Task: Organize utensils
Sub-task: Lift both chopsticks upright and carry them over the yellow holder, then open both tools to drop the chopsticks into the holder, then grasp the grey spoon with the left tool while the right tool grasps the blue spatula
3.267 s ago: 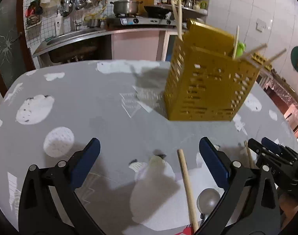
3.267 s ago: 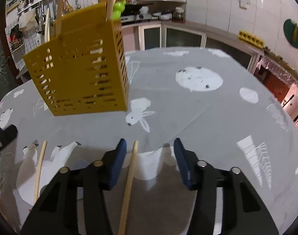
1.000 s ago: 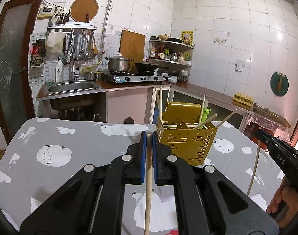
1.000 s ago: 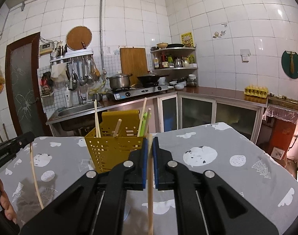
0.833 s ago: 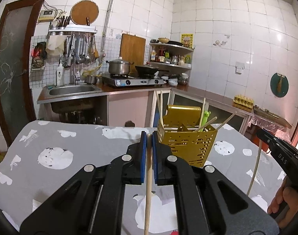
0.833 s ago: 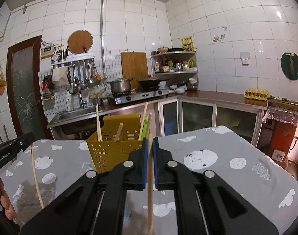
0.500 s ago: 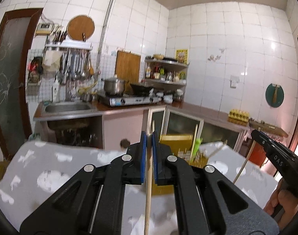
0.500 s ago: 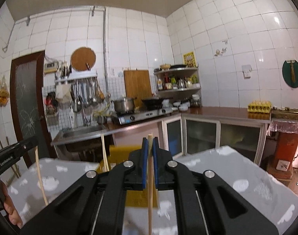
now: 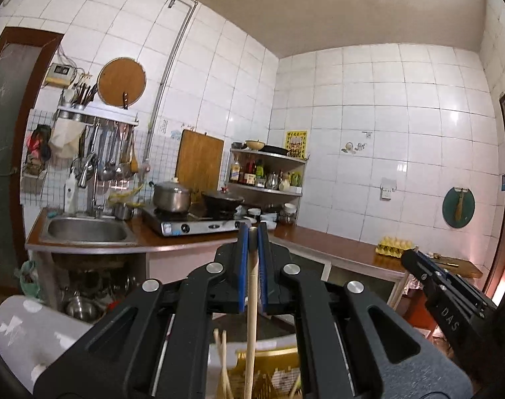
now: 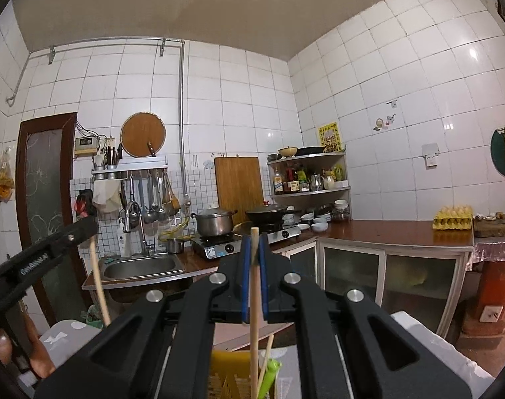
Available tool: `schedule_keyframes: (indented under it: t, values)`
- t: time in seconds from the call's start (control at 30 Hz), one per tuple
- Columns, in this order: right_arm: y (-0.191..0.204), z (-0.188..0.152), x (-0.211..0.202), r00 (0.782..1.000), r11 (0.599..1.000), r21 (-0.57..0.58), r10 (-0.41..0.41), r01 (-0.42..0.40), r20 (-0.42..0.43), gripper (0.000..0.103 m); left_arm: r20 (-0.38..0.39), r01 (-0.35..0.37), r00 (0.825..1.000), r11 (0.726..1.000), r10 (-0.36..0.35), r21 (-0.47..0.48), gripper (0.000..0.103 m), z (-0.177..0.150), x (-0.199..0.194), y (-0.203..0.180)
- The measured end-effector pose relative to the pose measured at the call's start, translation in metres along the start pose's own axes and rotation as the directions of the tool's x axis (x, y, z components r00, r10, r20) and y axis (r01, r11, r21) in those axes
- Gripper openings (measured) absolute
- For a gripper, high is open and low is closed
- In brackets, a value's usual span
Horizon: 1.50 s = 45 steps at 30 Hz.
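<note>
My left gripper point(image 9: 251, 232) is shut on a wooden chopstick point(image 9: 251, 316) that hangs straight down between its blue pads. Below it, at the bottom of the left wrist view, the yellow perforated utensil holder point(image 9: 269, 375) shows with several chopsticks in it. My right gripper point(image 10: 254, 237) is likewise shut on a second wooden chopstick point(image 10: 254, 326) hanging down over the yellow holder point(image 10: 229, 372), which also holds a green utensil point(image 10: 267, 377). Each gripper appears at the edge of the other's view: the right gripper point(image 9: 448, 296) and the left gripper point(image 10: 43, 249). Both point level, high above the table.
The grey patterned table point(image 9: 30, 329) lies below. Behind it run a counter with a sink point(image 9: 86, 231), a stove with a pot point(image 9: 171, 196) and a wok point(image 9: 222, 201), a corner shelf of bottles point(image 10: 305, 176), and an egg tray point(image 10: 453, 214). A person's hand point(image 10: 0, 349) is at the left edge.
Both grippers have risen with their chopsticks and tilted up to level. The holder and table have dropped to the bottom of both views.
</note>
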State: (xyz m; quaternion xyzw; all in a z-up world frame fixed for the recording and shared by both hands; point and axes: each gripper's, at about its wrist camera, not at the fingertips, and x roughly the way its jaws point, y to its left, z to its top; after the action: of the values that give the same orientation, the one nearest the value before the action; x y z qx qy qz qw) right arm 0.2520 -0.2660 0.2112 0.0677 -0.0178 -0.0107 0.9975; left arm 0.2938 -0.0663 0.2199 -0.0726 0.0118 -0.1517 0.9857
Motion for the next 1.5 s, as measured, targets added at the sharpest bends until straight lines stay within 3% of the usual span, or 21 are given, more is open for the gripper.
schedule_keyframes:
  t: [0.2,0.4,0.63,0.7,0.73,0.77,0.8,0.87,0.97,1.07,1.2,1.4,1.5]
  values:
    - [-0.003,-0.025,0.031,0.999,1.0,-0.002,0.002,-0.002,-0.046,0.005,-0.013,0.008,1.0,1.0,-0.008,0.006,0.004,-0.026,0.047,-0.006]
    - [-0.009,-0.06,0.048,0.993,1.0,-0.002,-0.003,0.003,-0.122,0.005,-0.117,-0.003,0.993,1.0,0.003,0.006,0.004,-0.081,0.074,0.003]
    - [-0.012,-0.095,0.058,0.976,0.999,-0.024,-0.032,0.028,-0.215,0.007,-0.221,-0.048,0.974,0.998,0.054,0.034,0.005,-0.112,0.078,0.021]
    - [-0.015,-0.1,0.062,0.965,0.999,-0.024,-0.048,0.043,-0.259,0.008,-0.24,-0.058,0.969,0.998,0.065,0.038,0.019,-0.11,0.073,0.026]
    - [-0.018,-0.102,0.062,0.958,0.998,-0.025,-0.059,0.054,-0.281,0.008,-0.241,-0.069,0.967,0.997,0.077,0.039,0.042,-0.108,0.069,0.027]
    - [-0.021,-0.102,0.062,0.952,0.997,-0.023,-0.071,0.068,-0.298,0.013,-0.235,-0.08,0.968,0.996,0.087,0.039,0.057,-0.103,0.062,0.03]
    - [-0.025,-0.102,0.061,0.944,0.996,-0.017,-0.086,0.085,-0.318,0.036,-0.227,-0.095,0.969,0.995,0.102,0.042,0.061,-0.097,0.052,0.033]
    - [-0.032,-0.101,0.056,0.933,0.993,-0.002,-0.11,0.116,-0.342,0.062,-0.239,-0.109,0.964,0.993,0.118,0.048,0.08,-0.087,0.038,0.039]
    - [-0.04,-0.099,0.04,0.916,0.987,0.007,-0.144,0.159,-0.375,0.062,-0.246,-0.13,0.958,0.988,0.146,0.08,0.093,-0.078,0.011,0.047]
    - [-0.042,-0.105,0.019,0.888,0.979,-0.004,-0.189,0.206,-0.419,0.062,-0.256,-0.156,0.949,0.98,0.182,0.12,0.098,-0.079,-0.015,0.057]
    - [-0.034,-0.13,-0.002,0.834,0.968,-0.046,-0.236,0.246,-0.499,0.064,-0.312,-0.173,0.93,0.981,0.194,0.092,0.098,-0.097,-0.043,0.081]
    - [-0.01,-0.203,-0.024,0.744,0.965,-0.085,-0.247,0.249,-0.621,0.064,-0.446,-0.193,0.869,0.977,0.214,0.093,0.098,-0.152,-0.062,0.116]
    - [0.0,-0.23,-0.032,0.711,0.965,-0.094,-0.245,0.246,-0.659,0.064,-0.493,-0.198,0.843,0.976,0.215,0.088,0.098,-0.176,-0.066,0.127]
